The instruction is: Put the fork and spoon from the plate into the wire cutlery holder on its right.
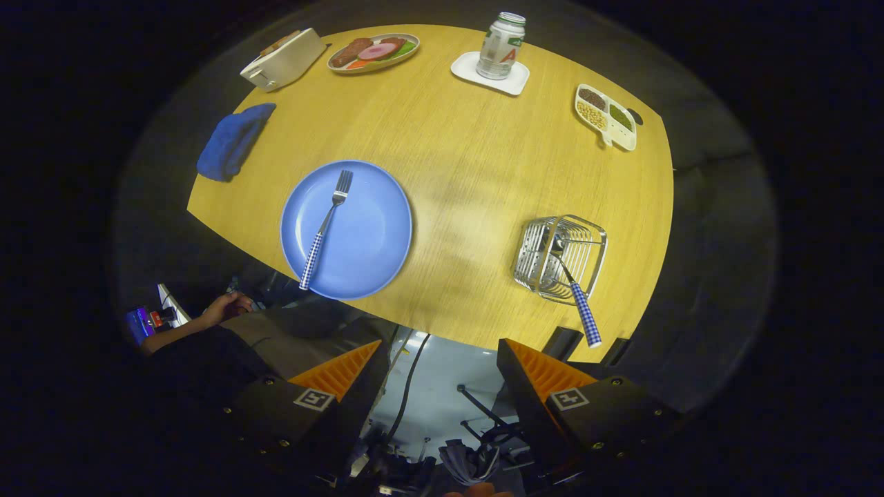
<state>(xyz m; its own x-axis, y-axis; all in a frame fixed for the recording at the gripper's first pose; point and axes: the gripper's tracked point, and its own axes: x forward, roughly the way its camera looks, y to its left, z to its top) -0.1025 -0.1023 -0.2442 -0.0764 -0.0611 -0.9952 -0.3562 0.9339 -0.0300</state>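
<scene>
Your tool (438, 376) is spread wide and holds nothing, hanging back off the near edge of the bench (469, 159). The spoon (579, 304) already leans in the wire cutlery holder (561, 259), ahead and right. The fork (324, 228) lies on the plate (373, 235), ahead-left, handle pointing back toward you, tines away.

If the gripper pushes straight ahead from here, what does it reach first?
The open, empty gripper hangs high over the table's near edge. Straight ahead lies bare tabletop between the blue plate holding the fork and the wire holder. It probably meets wood first, though depth is unclear.
</scene>
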